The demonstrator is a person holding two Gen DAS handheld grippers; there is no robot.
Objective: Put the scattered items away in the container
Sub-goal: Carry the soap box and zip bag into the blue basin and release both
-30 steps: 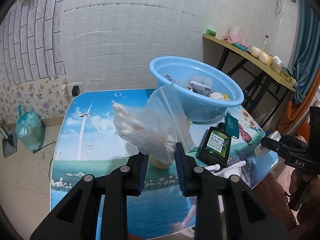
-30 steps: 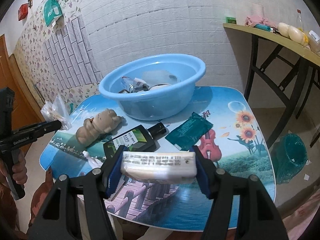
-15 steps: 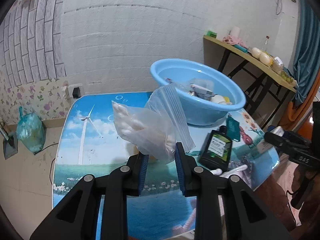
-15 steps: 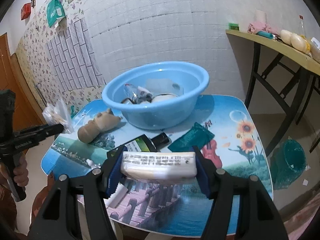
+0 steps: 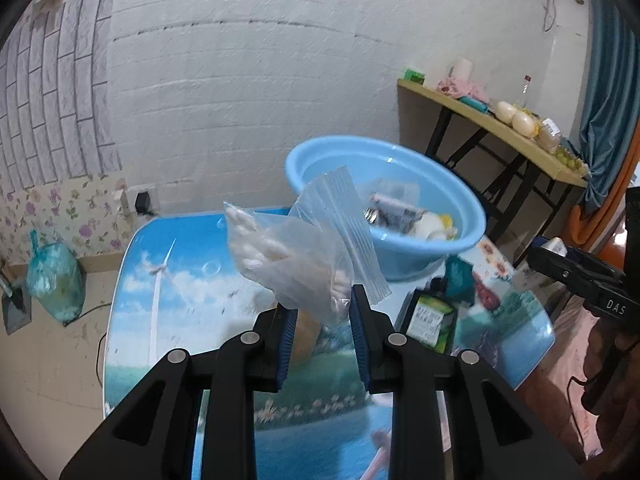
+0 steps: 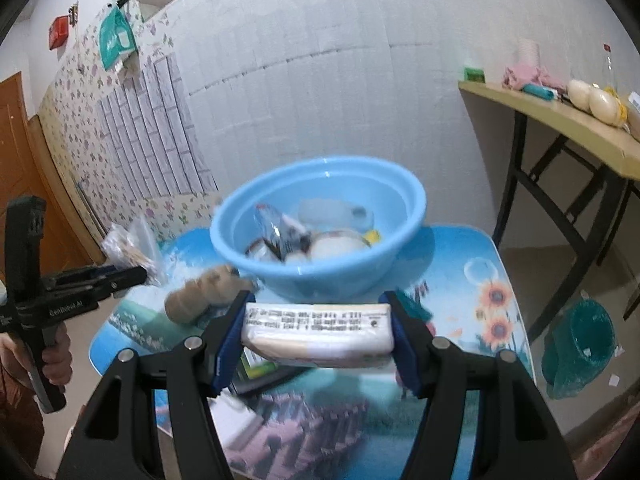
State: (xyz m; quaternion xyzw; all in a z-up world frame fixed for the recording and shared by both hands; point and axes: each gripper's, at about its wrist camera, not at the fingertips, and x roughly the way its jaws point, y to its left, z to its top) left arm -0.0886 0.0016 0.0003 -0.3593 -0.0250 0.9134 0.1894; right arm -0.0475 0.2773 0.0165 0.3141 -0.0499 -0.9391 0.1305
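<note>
Picture-printed table (image 5: pixel 168 280), white-tiled wall (image 5: pixel 260 80)

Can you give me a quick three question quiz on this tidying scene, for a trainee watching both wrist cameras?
1. Multiple choice: the left gripper holds A) a dark bottle, B) a clear zip bag of cotton swabs, C) a green sachet.
2. True or false: the blue basin is empty.
3. Fill in: the right gripper is clamped on a white ____ with printed text.

Key
1. B.
2. False; several items already lie in it.
3. Packet, held across its ends, in front of the basin.
</note>
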